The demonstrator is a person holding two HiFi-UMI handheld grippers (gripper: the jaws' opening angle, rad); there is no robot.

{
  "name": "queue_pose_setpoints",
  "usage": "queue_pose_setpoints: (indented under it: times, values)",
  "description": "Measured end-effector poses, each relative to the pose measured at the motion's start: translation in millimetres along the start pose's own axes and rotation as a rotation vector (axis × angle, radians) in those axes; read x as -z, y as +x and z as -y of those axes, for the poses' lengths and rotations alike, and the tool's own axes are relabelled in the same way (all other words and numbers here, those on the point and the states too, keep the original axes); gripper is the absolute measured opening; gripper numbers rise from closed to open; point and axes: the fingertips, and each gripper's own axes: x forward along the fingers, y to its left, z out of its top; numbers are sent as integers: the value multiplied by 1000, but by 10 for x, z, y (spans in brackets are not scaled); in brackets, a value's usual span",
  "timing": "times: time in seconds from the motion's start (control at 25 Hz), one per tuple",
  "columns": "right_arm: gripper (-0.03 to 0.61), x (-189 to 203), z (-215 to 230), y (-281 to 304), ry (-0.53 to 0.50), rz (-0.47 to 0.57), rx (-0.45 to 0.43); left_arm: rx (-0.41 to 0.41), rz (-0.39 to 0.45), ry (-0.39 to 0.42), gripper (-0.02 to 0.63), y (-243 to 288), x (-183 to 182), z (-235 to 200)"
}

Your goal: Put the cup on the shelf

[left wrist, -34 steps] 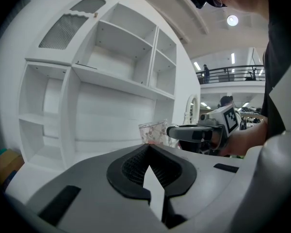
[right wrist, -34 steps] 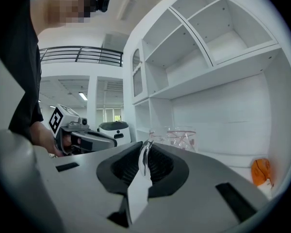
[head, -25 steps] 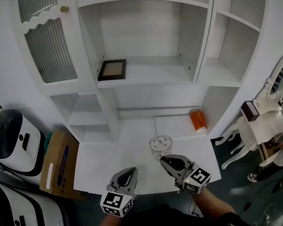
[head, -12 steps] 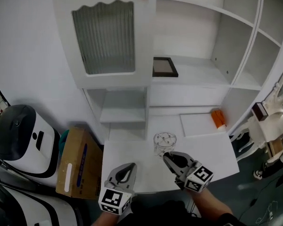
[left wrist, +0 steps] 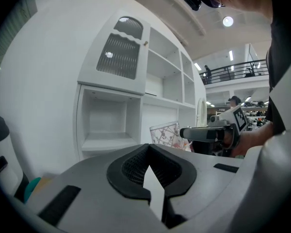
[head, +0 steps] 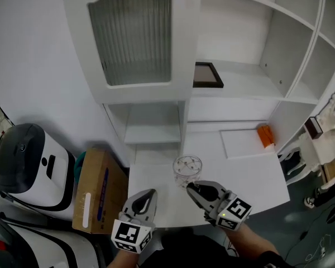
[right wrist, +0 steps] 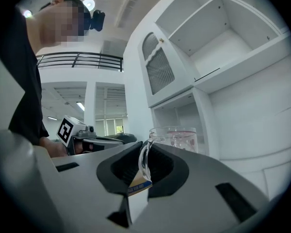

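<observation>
at the lower left of the head view a box (head: 97, 186) stands beside the white bench (head: 257, 175). the left gripper (head: 147, 195) hangs over the bench's near edge, its fingers drawn together on nothing. just right of it, at lower centre, the right gripper (head: 190, 187) has its fingers clamped on the handle of the clear cup (head: 187, 167), upright in front of the low shelf (head: 153, 132). a dark frame (head: 207, 75) sits higher up, right of centre. an orange thing (head: 265, 135) lies at the right.
</observation>
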Motion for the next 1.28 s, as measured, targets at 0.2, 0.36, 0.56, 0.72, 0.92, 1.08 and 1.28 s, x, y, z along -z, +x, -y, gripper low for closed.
queue_pose_setpoints:
  times: [0.2,0.36,0.56,0.72,0.92,1.08,1.28]
  values:
    - [31,-10,142,85,19,14,-30,-36,-4,22,11,111,-96,-76]
    - [31,18,253,164,13,8,-61,-62,7,13,11,227,-136,-164]
    - [31,21,301,369,-7,-7,-59,-32,16,4,11,337,-138,-295]
    - [31,-13,382,620,-53,-8,-25,19,29,-9,11,431,-181,-468]
    - [31,-52,536,965,-131,8,23,104,36,2,11,576,-271,-596]
    - [31,-9,699,1177,-133,-2,59,145,24,-5,11,672,-236,-709]
    - [31,-50,910,1378,-123,-3,99,174,12,-15,11,781,-185,-809]
